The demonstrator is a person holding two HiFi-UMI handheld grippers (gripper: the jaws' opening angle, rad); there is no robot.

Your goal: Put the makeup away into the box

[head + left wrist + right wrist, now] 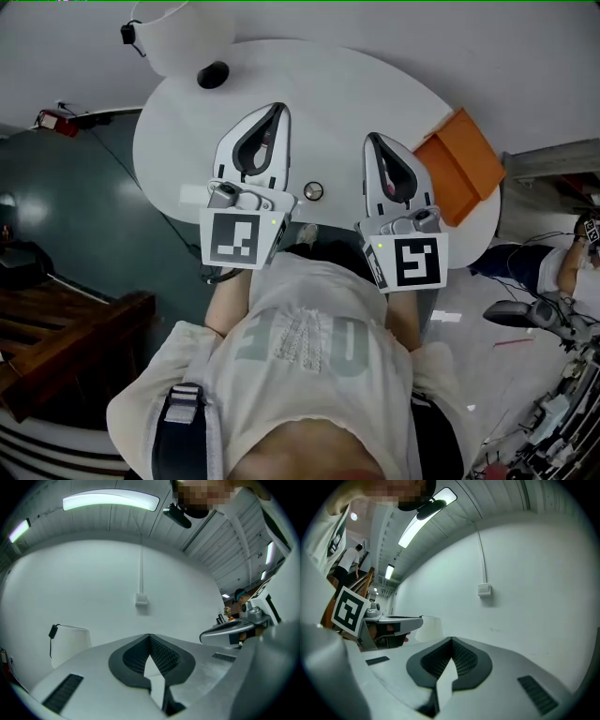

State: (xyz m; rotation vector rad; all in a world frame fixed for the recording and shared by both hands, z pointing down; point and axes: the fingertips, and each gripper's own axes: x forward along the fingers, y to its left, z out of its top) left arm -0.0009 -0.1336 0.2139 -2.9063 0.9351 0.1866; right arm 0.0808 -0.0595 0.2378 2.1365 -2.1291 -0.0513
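- A white rounded container (173,33) with a black plug on a cord stands at the upper left, at the far rim of the round white desk (356,84). A black oval object (213,75) lies just right of it, and I cannot tell whether that is makeup.
- The left hand-held gripper (278,108) hangs over the desk's near middle with its tips pressed together on nothing, pointing up the frame.
- A small round metallic-rimmed item (313,191), probably a compact, lies on the desk between the two tools. It sits below both tips, by their bodies, and nearer the left one, so either tool would have to draw back toward the person to reach it.
- The right hand-held gripper (371,138) is likewise closed and empty.
- The flat orange box (459,164) lies slantwise just right of it, a corner over the desk's right rim. The bare desk between leaves free room.
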